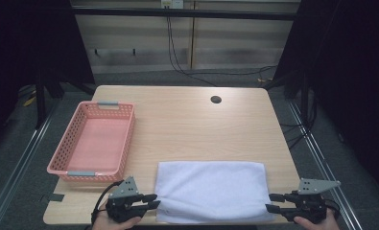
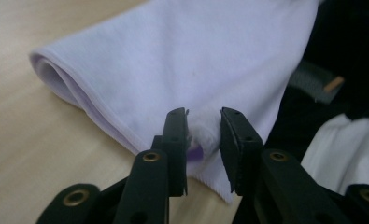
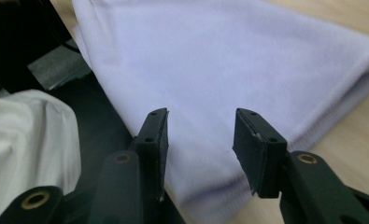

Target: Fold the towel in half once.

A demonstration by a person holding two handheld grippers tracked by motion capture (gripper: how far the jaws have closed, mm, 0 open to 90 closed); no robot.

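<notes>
Both grippers sit at the near table (image 1: pixel 187 115) edge, one at each near corner of the folded white towel (image 1: pixel 211 189). Left gripper (image 1: pixel 156 200): jaws parted, a bunched bit of hem between them, the pads seemingly no longer pressing. Right gripper (image 1: pixel 269 202): jaws spread wide over the cloth, holding nothing. Judging by this, a fold has just been laid and released. Next comes either another fold or lifting the towel toward the pink basket (image 1: pixel 67 167) at far left, requiring fresh grips on both corners.
</notes>
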